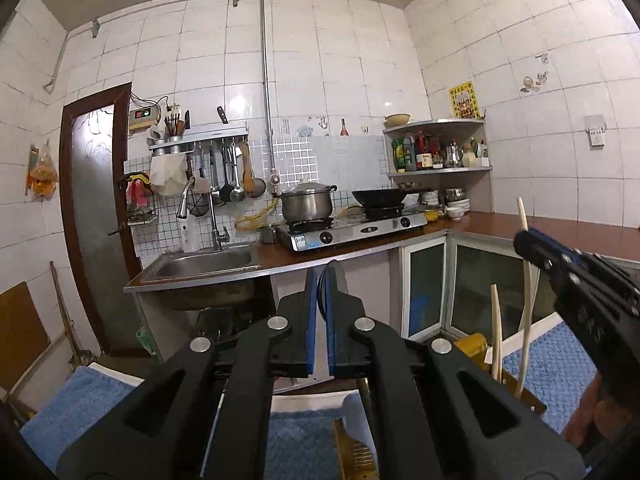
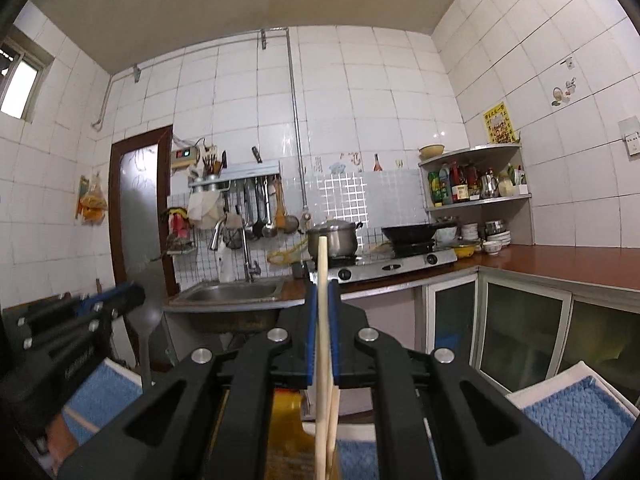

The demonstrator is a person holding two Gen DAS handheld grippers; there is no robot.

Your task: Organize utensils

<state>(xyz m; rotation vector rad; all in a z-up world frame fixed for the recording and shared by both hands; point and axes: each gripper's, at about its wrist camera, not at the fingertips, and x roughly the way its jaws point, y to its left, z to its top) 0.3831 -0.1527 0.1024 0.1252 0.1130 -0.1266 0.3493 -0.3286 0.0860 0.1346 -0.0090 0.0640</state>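
- A tiled kitchen is seen, with a brown counter [image 1: 560, 236] running round the corner, a steel sink [image 1: 204, 264] at its left end and a two-burner stove [image 1: 352, 228] beside it.
- A steel pot [image 1: 307, 202] and a black wok [image 1: 378, 197] are set on the stove burners.
- A blue mat [image 1: 556, 376] is spread on the near surface below both grippers.
- The left gripper [image 1: 320, 300] is held level, its blue pads closed on the flat handle of a metal spatula [image 2: 150, 312], whose blade is raised near the sink edge.
- The right gripper [image 2: 323, 312] is closed on a pale chopstick [image 2: 322, 280], held upright between the pads.
- A second chopstick [image 1: 496, 332] is seen standing just beside the first, in a yellow holder [image 1: 472, 346].
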